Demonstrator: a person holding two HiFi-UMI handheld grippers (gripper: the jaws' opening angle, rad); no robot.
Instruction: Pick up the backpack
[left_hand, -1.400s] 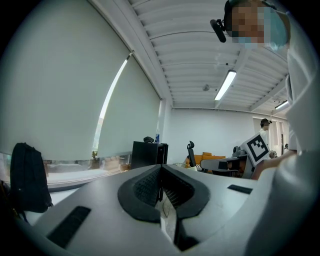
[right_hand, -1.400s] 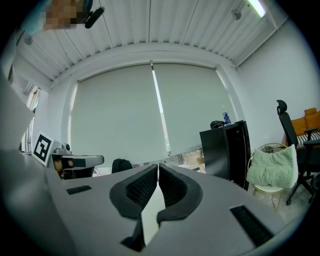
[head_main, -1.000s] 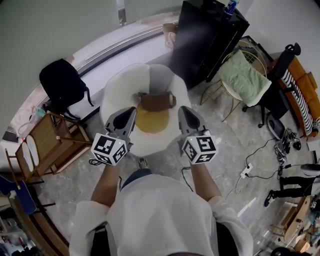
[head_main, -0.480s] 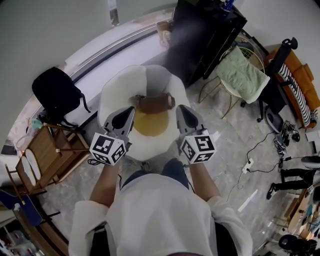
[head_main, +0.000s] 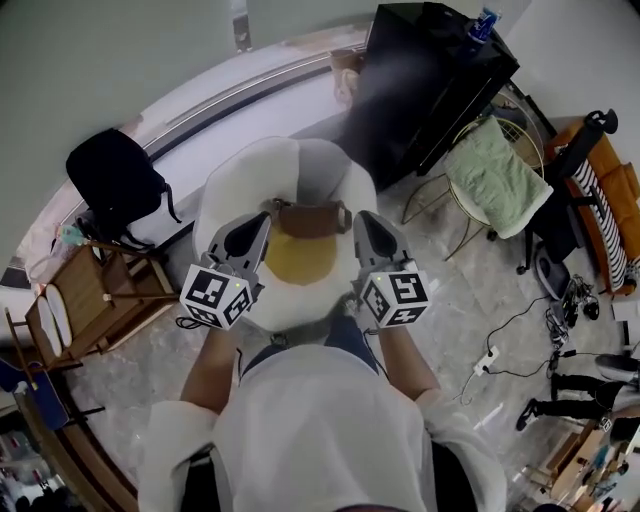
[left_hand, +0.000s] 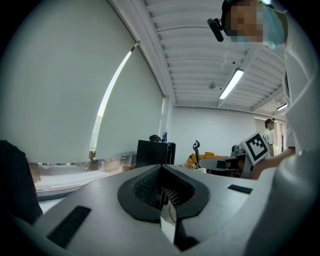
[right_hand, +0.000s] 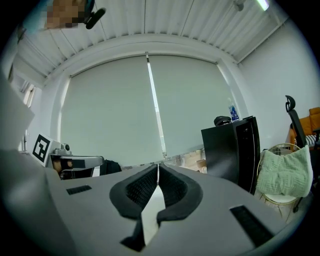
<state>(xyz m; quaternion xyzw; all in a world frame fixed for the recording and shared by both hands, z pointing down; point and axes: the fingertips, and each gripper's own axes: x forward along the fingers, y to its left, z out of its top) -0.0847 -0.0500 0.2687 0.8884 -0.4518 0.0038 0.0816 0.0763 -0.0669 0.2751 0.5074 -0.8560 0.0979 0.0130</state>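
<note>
1. A person in a white top (head_main: 320, 430) is standing over the scene and holding both forearms out level, one gripper in each hand.
2. The left gripper (head_main: 262, 222) is keeping its jaws pressed together with nothing between them; its own view shows the ribbed pads meeting along one line.
3. The right gripper (head_main: 362, 222) is likewise keeping its jaws closed on nothing, pad against pad.
4. Both grippers are hovering side by side above the front edge of a round white armchair (head_main: 235, 175), with their marker cubes sitting nearest the person's hands.
5. A yellow cushion (head_main: 300, 258) is lying on the armchair's seat, showing in the gap between the two grippers.
6. The brown backpack (head_main: 310, 218) is lying crosswise at the back of the seat, touching the far edge of the yellow cushion, just beyond both sets of fingertips and apart from them.
7. To the left, a wooden rack (head_main: 100, 295) is standing on the pale marble floor, and a black bag (head_main: 112, 180) is sitting just behind it by the window ledge.
8. To the right, a green cloth (head_main: 495, 175) is draping over a round wire chair.
9. Farthest off, a black cabinet (head_main: 430, 80) is standing behind the armchair, carrying a blue bottle (head_main: 483, 22) on top.
</note>
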